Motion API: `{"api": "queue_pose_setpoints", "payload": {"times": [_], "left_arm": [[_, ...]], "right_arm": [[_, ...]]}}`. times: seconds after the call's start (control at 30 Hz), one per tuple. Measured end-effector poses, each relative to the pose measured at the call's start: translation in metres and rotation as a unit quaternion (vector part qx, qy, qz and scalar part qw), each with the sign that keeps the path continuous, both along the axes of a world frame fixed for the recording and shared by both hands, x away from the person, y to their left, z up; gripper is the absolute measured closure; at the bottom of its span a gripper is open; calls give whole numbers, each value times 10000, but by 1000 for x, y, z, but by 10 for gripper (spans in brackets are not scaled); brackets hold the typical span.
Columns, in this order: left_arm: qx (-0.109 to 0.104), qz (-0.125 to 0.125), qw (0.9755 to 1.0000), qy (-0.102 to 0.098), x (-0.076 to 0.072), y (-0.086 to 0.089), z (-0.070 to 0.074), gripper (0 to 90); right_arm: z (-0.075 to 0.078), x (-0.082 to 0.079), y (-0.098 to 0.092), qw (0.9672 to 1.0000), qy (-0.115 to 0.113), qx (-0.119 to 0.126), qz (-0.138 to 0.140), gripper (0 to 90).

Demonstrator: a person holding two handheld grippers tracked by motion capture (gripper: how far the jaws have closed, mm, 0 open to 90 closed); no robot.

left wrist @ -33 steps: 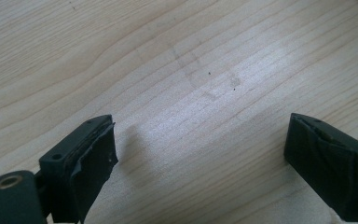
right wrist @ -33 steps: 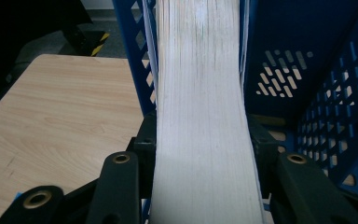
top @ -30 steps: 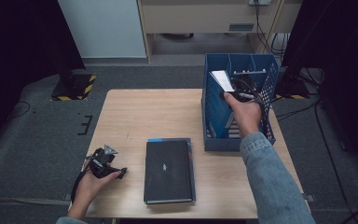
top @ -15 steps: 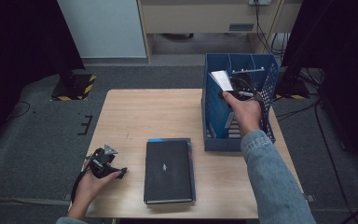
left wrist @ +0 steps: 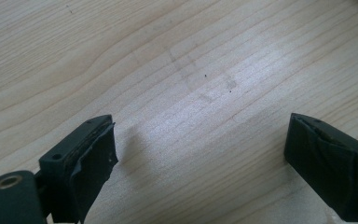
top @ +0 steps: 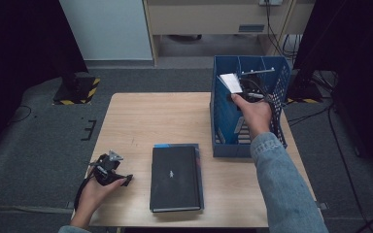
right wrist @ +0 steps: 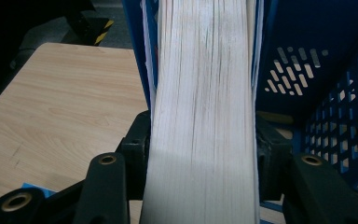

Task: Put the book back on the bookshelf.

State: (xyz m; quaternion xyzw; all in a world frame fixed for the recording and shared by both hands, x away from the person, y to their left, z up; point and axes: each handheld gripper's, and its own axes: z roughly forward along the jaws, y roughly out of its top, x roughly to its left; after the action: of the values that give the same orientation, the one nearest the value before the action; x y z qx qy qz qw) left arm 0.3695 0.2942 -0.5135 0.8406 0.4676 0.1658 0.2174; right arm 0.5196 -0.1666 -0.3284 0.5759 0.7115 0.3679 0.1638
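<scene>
Nothing shifts since earlier frame except right gripper (right wrist: 200, 154): jaws just opening a bit, book (right wrist: 203, 107) between them, upright inside blue rack (top: 223, 121). Left gripper (left wrist: 200, 163) open, empty, left of rack on desk (top: 145, 116). Step: dropping book off. Next: open wider, pull out.

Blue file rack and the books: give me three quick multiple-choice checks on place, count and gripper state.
1. Where does the black book lie?
A. flat on the table
B. in the rack
C. on the floor

2. How many books are stacked under it?
A. none
B. one
C. three

3. How is the left gripper?
A. shut on a book
B. open above bare wood
C. shut on a pen

Answers: 1 A, it lies flat left of the blue file rack. 2 B, one blue book edge shows beneath. 3 B, its jaws stand wide apart.
</scene>
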Motion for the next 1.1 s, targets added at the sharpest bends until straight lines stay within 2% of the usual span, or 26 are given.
{"api": "queue_pose_setpoints", "payload": {"times": [0.17, 0.33, 0.53, 0.83, 1.1], "left_arm": [[10, -10, 10000, 6, 0, 0, 0, 84], [0, -7, 10000, 15, 0, 0, 0, 84], [-14, -6, 10000, 17, 0, -1, 0, 84], [-15, -37, 10000, 2, -1, -1, 0, 84], [-7, -52, 10000, 2, -1, -1, 1, 84]], "right_arm": [[1, 0, 1, 10000, 9, -32, 8, 560], [2, -1, 4, 9998, 10, -62, -164, 588], [4, 1, 4, 9995, -8, 30, -310, 593], [11, 7, 9, 9991, -61, -4, -427, 595], [12, 18, 10, 9977, -209, 57, -648, 595]]}}
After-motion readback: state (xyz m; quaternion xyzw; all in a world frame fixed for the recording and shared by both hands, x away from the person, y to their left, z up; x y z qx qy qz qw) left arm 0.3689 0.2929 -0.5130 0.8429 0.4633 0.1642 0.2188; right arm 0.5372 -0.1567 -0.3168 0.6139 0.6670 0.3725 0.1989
